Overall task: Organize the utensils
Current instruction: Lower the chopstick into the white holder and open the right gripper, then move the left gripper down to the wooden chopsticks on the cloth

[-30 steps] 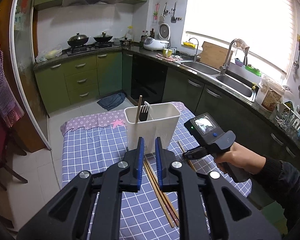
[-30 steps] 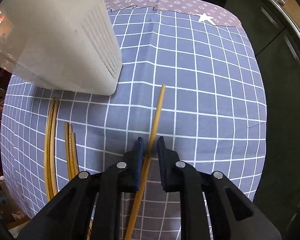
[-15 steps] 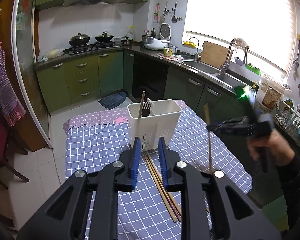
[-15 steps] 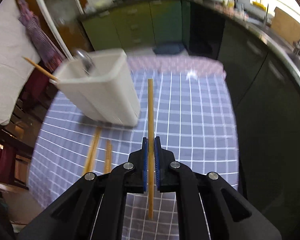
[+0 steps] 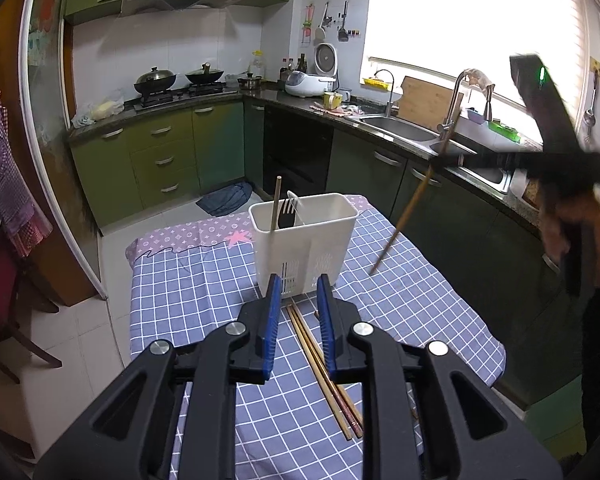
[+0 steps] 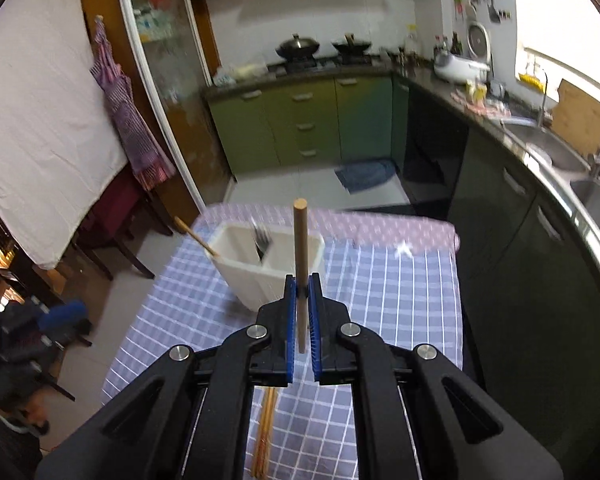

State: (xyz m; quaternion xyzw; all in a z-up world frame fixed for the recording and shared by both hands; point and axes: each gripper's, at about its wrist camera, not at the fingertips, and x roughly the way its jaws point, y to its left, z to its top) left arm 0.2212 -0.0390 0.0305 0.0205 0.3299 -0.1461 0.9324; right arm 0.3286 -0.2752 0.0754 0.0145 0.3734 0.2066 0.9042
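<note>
Wooden chopstick [image 6: 300, 264] clamped in right claw [image 6: 302, 286]; left claw [image 5: 299, 300] parted, holding nothing

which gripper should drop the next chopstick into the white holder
Right. The right gripper is already shut on a chopstick lifted above the white holder; the left gripper is open and empty.

Blown-out window [image 5: 480, 20] glare, fisheye-bent edges, perhaps motion blur on right view

The utensil holder [image 5: 305, 242] stands on the table [image 5: 204, 292], with a fork [image 5: 287, 213] and one chopstick [image 5: 276, 203] inside. Loose chopsticks [image 5: 323, 368] lie on the table before the holder. The counter with the sink [image 5: 396, 128] runs behind and right of the table.
</note>
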